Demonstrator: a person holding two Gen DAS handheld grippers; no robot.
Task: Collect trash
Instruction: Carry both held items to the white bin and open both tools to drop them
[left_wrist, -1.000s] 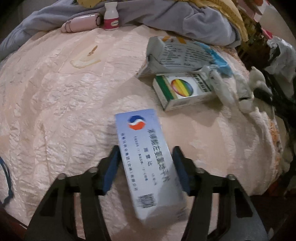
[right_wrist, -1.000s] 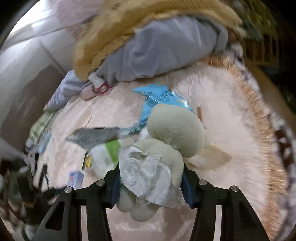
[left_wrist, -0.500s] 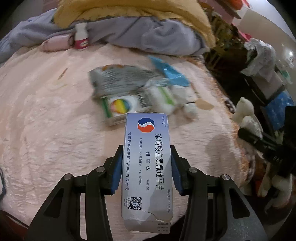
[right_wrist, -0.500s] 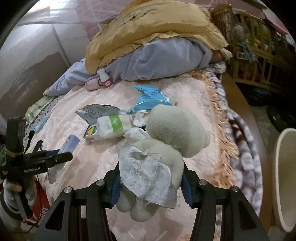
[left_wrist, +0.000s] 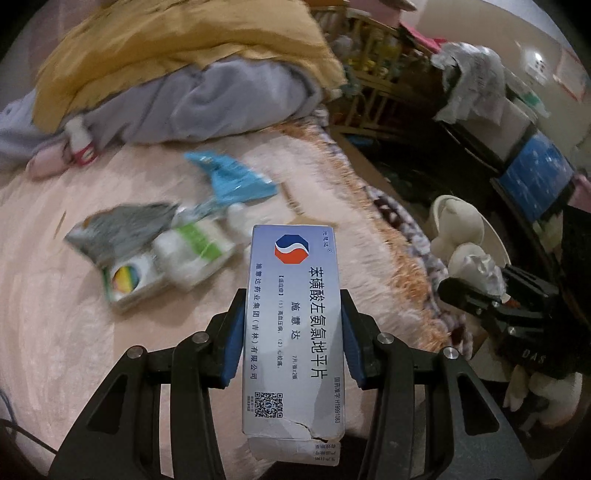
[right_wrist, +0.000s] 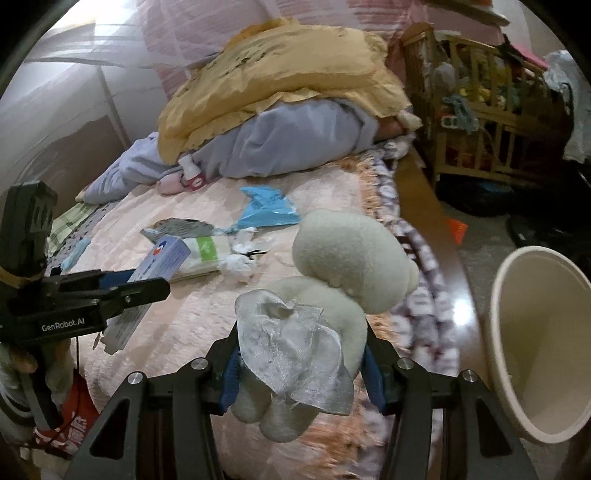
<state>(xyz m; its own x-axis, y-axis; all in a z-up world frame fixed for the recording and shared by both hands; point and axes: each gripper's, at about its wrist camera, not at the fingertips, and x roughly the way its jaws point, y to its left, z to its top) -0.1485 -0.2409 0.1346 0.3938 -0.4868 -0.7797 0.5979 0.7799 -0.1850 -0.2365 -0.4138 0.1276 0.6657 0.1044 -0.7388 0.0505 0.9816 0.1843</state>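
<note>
We had the left claw (left_wrist: 291, 334) clamped on a medicine box (left_wrist: 291, 332) and the right claw (right_wrist: 299, 369) squeezing a plush toy (right_wrist: 332, 280). Looked like the carry-off step; next we'd need to drop both into the beige bin (right_wrist: 535, 332).

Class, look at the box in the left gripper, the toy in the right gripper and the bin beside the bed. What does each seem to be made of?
Box: thin printed cardboard, slightly glossy; its lower edge is torn and creased.
Toy: fuzzy cream plush, with a shiny silver ribbon, apparently sheer fabric.
Bin: probably plastic; smooth, cream, evenly moulded rim.
</note>
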